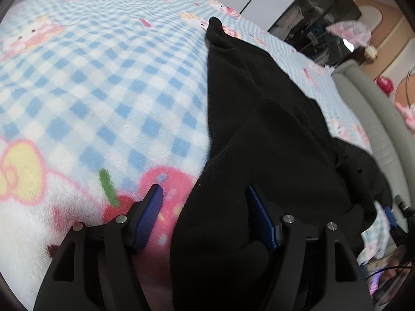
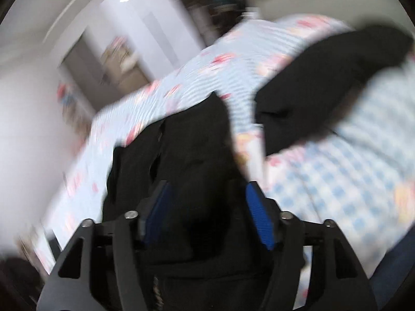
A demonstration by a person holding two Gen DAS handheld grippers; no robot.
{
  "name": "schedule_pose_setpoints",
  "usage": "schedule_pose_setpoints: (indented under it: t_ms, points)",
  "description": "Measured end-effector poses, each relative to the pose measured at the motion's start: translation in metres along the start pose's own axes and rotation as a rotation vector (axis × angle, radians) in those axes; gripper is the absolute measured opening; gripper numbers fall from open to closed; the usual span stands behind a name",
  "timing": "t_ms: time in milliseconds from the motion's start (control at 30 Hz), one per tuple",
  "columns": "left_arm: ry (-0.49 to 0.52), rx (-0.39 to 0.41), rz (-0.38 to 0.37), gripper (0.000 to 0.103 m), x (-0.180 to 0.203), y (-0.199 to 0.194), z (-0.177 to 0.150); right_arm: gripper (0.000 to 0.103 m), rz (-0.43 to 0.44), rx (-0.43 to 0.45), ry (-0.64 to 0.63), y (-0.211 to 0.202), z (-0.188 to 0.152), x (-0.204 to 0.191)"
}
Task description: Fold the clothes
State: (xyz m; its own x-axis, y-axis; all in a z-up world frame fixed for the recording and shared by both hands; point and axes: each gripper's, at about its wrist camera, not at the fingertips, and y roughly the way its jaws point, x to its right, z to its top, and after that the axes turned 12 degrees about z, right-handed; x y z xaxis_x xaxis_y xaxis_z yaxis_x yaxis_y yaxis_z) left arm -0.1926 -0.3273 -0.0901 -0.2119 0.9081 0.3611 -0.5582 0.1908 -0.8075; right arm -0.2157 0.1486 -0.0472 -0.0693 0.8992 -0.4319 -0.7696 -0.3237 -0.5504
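Black garment [image 1: 272, 129] is lying on the checked blanket [image 1: 103, 90], w/ left gripper [image 1: 205, 197] gaping wide over its near left edge; right gripper [image 2: 207, 194] is gaping wide too, blurred. Both should be pinching edges evenly before folding.

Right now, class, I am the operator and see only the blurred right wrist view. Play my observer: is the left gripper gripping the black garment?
Observer: No. The left gripper is open, and the edge of the black garment runs between its jaws.
Operator: What lies under the jaw that is clear of the cloth?
Observer: A pink-and-red print on the blue-checked blanket.
Operator: How far does the garment reach?
Observer: It stretches away from the jaws to a narrow tip near the blanket's far edge.
Operator: And beyond it?
Observer: A grey padded bed edge on the right of that view.
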Motion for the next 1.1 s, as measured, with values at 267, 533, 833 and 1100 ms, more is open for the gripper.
schedule_pose_setpoints:
  t_ms: [267,533,833,1100]
  points:
    - [0.004,0.003,-0.004,0.069,0.001,0.005,-0.001,0.061,-0.176,-0.296,-0.270,0.120,-0.014,-0.039]
    - [0.020,0.006,0.000,0.070,0.003,0.005,-0.003,0.009,-0.195,0.083,0.027,-0.026,-0.003,0.041]
    - [0.072,0.166,0.053,0.067,0.020,-0.041,-0.012,0.053,-0.112,0.027,0.399,-0.090,-0.050,0.142]
    - [0.338,0.236,0.063,0.067,0.091,-0.064,0.013,0.073,0.028,-0.121,0.440,-0.027,-0.042,0.140]
